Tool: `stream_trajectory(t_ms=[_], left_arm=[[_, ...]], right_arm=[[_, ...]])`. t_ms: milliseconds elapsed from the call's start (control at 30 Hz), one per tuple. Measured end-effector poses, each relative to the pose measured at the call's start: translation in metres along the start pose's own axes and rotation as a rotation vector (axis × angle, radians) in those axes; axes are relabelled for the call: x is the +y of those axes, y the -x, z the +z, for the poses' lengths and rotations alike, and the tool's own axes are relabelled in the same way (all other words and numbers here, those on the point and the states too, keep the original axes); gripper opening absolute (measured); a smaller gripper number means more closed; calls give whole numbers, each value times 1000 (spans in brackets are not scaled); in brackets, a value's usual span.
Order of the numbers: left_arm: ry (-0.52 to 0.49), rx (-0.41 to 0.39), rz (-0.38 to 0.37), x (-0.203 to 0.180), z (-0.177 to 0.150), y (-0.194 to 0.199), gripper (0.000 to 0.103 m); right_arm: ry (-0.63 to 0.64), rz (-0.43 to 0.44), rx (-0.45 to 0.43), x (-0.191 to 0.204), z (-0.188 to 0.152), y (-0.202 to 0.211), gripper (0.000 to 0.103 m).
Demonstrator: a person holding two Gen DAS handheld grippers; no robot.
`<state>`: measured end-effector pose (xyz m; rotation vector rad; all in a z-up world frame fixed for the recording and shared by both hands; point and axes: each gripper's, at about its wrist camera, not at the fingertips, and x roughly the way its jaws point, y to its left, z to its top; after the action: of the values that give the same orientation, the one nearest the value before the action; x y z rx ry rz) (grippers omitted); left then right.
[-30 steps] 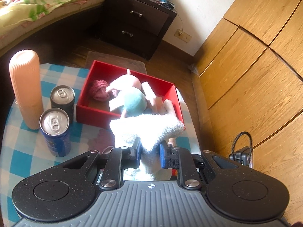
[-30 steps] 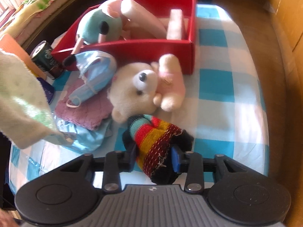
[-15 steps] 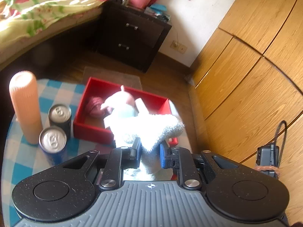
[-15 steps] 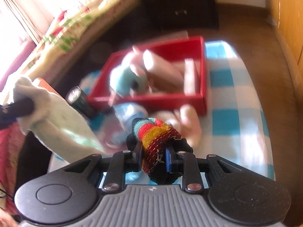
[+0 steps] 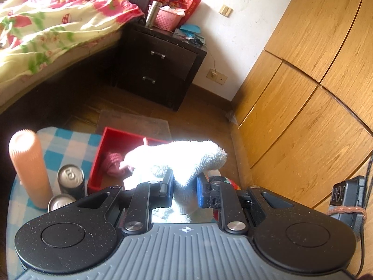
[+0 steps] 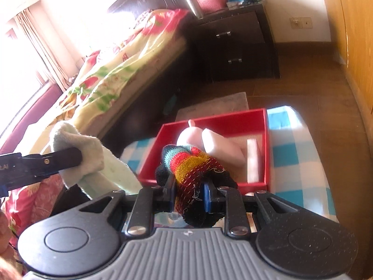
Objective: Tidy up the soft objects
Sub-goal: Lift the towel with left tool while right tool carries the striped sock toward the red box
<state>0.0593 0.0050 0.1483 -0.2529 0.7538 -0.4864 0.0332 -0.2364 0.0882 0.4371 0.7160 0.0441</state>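
My left gripper (image 5: 184,184) is shut on a white fluffy towel (image 5: 186,156) and holds it high above the table, in front of the red box (image 5: 99,161). It also shows in the right wrist view (image 6: 79,161), hanging from the left fingers. My right gripper (image 6: 189,192) is shut on a striped knitted sock (image 6: 191,170) and holds it raised over the near edge of the red box (image 6: 267,144). Pale plush toys (image 6: 209,142) lie inside the box, and a pink knitted item (image 5: 112,163) is in its left corner.
A tall peach ribbed bottle (image 5: 29,165) and two drink cans (image 5: 70,179) stand on the blue checked tablecloth (image 6: 293,158) left of the box. A bed (image 5: 46,37), a dark nightstand (image 5: 160,63) and wooden wardrobe doors (image 5: 303,81) surround the table.
Both grippers have risen well above the table with their loads. The right gripper closed on the striped sock and lifted it off the cloth; the teddy bear and masks have dropped out of view.
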Motion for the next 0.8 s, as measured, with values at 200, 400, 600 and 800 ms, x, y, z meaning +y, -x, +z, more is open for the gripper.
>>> stream_trajectory(t_ms=[200, 400, 600, 800], left_arm=[[-50, -22, 47, -8, 15, -9, 18], [-60, 6, 80, -5, 25, -29, 18], [-67, 24, 125, 1, 34, -44, 18], [-102, 34, 172, -3, 46, -54, 18]], right_arm=[[33, -12, -34, 10, 20, 0, 2], [65, -49, -45, 12, 43, -9, 2], [103, -96, -23, 10, 57, -24, 2], [120, -129, 0, 5, 65, -37, 2]])
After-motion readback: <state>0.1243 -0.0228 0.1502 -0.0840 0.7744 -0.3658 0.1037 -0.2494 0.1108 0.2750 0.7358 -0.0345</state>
